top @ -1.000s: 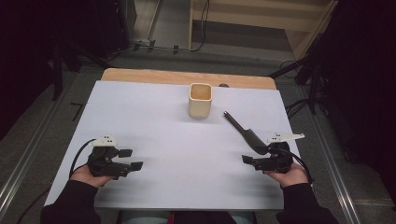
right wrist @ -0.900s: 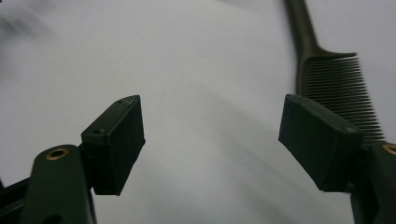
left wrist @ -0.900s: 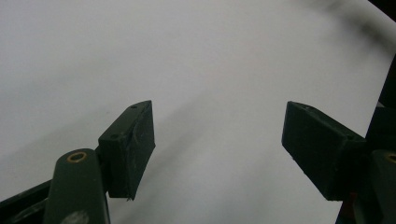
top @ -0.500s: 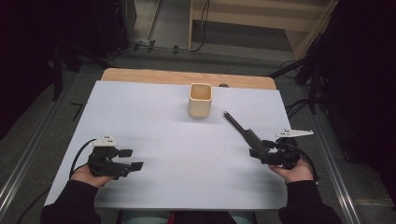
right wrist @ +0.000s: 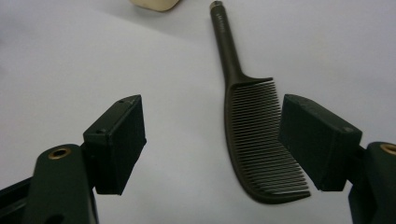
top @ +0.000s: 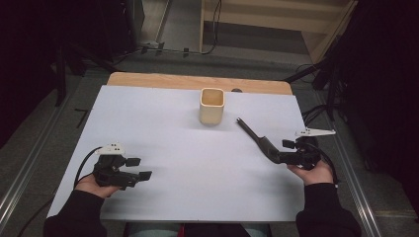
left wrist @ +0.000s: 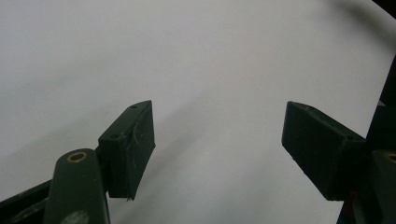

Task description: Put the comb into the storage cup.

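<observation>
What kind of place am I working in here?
Probably a lab or workshop recording bench, not a home: a white-covered table flanked by metal rails, loose cables on the floor, and just a comb and a cup laid out.

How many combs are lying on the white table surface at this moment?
1. The black comb lies flat at the right side, its handle pointing toward the beige cup, its toothed end between the open jaws of the right hand-held gripper.

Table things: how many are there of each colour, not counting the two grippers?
Black: 1, the comb.
Cream: 1, the cup.
Total: 2 things on the white table.
</observation>
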Demonstrator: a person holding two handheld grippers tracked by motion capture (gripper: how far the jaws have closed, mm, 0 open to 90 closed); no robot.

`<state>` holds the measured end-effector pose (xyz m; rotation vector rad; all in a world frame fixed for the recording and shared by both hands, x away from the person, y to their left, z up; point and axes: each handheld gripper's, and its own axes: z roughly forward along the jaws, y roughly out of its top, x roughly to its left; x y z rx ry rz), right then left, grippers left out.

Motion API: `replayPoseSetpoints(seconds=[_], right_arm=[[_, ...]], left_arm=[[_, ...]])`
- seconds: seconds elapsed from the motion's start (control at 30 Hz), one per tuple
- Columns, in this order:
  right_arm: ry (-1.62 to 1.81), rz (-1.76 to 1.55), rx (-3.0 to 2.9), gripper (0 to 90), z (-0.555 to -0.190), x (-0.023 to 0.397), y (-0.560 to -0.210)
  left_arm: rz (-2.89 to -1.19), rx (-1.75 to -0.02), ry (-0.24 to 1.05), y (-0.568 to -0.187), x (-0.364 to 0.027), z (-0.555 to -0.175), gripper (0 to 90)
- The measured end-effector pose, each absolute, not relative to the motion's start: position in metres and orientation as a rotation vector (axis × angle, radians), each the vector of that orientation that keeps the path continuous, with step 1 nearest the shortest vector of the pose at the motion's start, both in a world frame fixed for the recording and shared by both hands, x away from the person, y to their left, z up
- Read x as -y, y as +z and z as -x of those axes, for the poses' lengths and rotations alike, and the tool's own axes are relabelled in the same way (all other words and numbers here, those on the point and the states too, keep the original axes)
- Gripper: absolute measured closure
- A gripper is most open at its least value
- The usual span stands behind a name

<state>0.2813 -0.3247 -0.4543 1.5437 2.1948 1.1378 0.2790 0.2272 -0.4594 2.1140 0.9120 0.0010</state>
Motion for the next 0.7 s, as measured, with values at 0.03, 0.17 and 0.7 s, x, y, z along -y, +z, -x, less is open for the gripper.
replayPoseSetpoints(seconds=[0.03,0.17,0.7], right_arm=[[1.134,-1.553,-2.186,21.8,-0.282,0.326,-0.454],[1.132,-1.563,-2.17,22.6,-0.286,0.331,-0.453],[1.102,-1.617,-2.111,24.4,-0.321,0.329,-0.448]], left_arm=[[-2.114,-0.912,0.001,-0.459,-0.227,-0.279,26.4],[-2.114,-0.914,0.0,-0.46,-0.227,-0.279,26.4],[-2.113,-0.913,-0.002,-0.46,-0.227,-0.28,26.4]])
